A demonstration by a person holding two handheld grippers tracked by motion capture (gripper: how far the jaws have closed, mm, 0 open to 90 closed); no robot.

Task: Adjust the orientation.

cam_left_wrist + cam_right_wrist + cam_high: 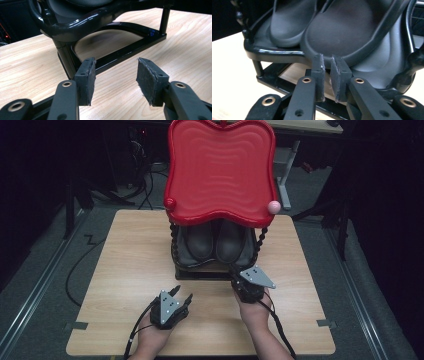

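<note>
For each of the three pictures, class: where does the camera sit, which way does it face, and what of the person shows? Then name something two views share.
High view: above the person's side, looking forward and down at the table; forearms, left gripper, right gripper.
Left gripper view: low over the wood, facing the black rack base; its own jaws, open.
Right gripper view: facing the dark shoes on the lower shelf; jaws nearly closed.
Shared: rack, tabletop.

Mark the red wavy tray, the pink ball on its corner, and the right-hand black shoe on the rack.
Red wavy plastic tray [220, 170]: high view, middle of its rippled surface.
Small pink ball [273, 207]: high view, centre of the ball.
Right-hand black shoe [347, 30]: right gripper view, its dark sole.
</note>
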